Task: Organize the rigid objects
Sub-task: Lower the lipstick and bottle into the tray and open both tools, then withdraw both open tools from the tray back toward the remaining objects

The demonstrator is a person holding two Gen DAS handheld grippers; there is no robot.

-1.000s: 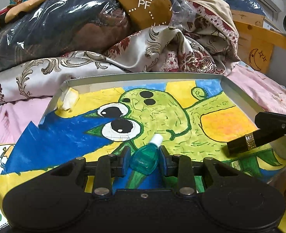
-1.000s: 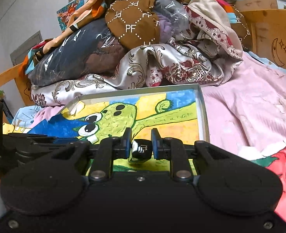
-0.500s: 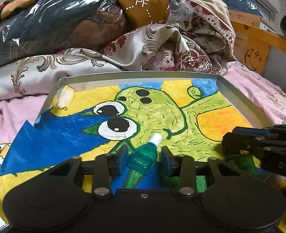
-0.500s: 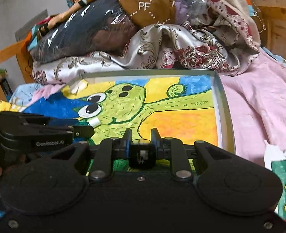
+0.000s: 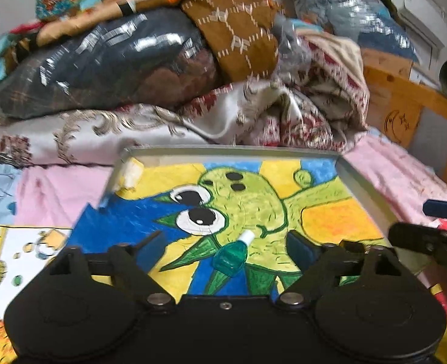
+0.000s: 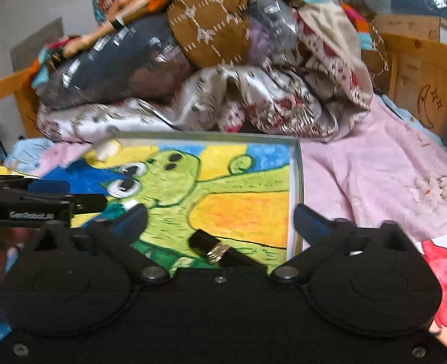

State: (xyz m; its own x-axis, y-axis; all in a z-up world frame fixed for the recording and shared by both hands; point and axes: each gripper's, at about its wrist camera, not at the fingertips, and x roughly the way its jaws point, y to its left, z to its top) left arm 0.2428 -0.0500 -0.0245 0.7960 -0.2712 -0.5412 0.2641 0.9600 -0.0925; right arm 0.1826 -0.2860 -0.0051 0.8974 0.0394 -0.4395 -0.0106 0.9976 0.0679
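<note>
Both tools stand wide open and hold nothing. The left tool (image 5: 226,242) has its fingers spread either side of a small teal bottle (image 5: 231,257) with a white cap, which lies free on the painted frog picture inside the shallow grey tray (image 5: 363,186). The right tool (image 6: 220,221) is splayed over a black lipstick tube (image 6: 220,251) with a glittery band — it lies on the orange and green paint near the tray's right wall. The tray sits on the pink bed sheet (image 6: 375,176).

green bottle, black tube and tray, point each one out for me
green bottle (image 5: 230,257), left wrist view, on its teal body
black tube (image 6: 220,250), right wrist view, on its gold band
tray (image 6: 296,182), right wrist view, on its right rim
</note>
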